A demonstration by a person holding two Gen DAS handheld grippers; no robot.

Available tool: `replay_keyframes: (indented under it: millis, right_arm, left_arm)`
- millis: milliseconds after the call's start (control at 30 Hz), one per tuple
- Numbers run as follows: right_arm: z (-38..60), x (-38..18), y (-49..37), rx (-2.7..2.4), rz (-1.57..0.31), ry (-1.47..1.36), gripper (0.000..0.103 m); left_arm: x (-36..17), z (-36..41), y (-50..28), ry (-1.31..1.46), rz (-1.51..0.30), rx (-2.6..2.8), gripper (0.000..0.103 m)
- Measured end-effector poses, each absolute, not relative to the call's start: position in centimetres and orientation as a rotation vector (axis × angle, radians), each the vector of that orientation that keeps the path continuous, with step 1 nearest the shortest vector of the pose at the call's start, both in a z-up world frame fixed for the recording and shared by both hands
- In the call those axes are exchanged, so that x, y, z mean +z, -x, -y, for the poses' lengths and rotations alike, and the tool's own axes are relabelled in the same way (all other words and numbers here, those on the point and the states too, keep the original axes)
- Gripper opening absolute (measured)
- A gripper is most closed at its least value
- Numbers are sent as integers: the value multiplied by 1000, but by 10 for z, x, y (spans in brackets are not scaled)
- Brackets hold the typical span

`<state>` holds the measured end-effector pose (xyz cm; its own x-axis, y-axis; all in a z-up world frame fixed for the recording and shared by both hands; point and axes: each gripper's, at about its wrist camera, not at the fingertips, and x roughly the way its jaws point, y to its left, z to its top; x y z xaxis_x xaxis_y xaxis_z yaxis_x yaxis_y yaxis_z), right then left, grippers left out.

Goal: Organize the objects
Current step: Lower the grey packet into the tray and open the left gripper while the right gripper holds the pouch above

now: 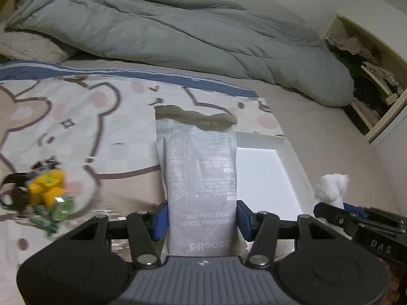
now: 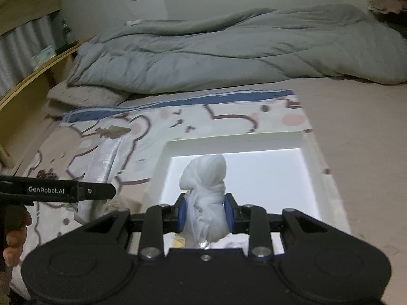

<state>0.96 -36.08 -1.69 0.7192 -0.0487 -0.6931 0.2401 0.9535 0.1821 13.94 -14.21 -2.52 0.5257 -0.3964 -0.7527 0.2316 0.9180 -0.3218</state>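
My left gripper (image 1: 202, 219) is shut on a grey packet (image 1: 199, 178) printed "disposable toilet seat cushion", held upright above the bed with its brown top edge away from me. My right gripper (image 2: 206, 212) is shut on a white bundle of gauzy cloth (image 2: 206, 190), hanging over a white open box (image 2: 236, 141). In the left wrist view the same box (image 1: 257, 137) lies just right of the packet, and the right gripper with the white bundle (image 1: 332, 186) shows at the right edge. The packet (image 2: 101, 167) also shows at the left of the right wrist view.
A bear-print sheet (image 1: 76, 117) with a blue stripe covers the bed. A rumpled grey duvet (image 1: 178, 38) lies behind it. A yellow and green toy (image 1: 48, 190) rests at the left. Open shelves with clothes (image 1: 368, 76) stand at the right. A hand (image 2: 15, 236) holds the left gripper.
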Motion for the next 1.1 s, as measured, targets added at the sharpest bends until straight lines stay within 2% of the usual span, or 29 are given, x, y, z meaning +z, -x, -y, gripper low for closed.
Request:
replay_keyframes:
  millis: [933, 1033, 1100]
  right_arm:
    - [465, -20, 35, -493, -673, -331, 31]
    - [466, -21, 33, -494, -674, -326, 31]
    - [467, -23, 31, -492, -679, -329, 31]
  left_arm:
    - [-128, 332, -168, 488, -1068, -621, 55]
    - [-140, 339, -171, 506, -1103, -634, 64]
    - [-143, 339, -174, 478, -1141, -618, 79]
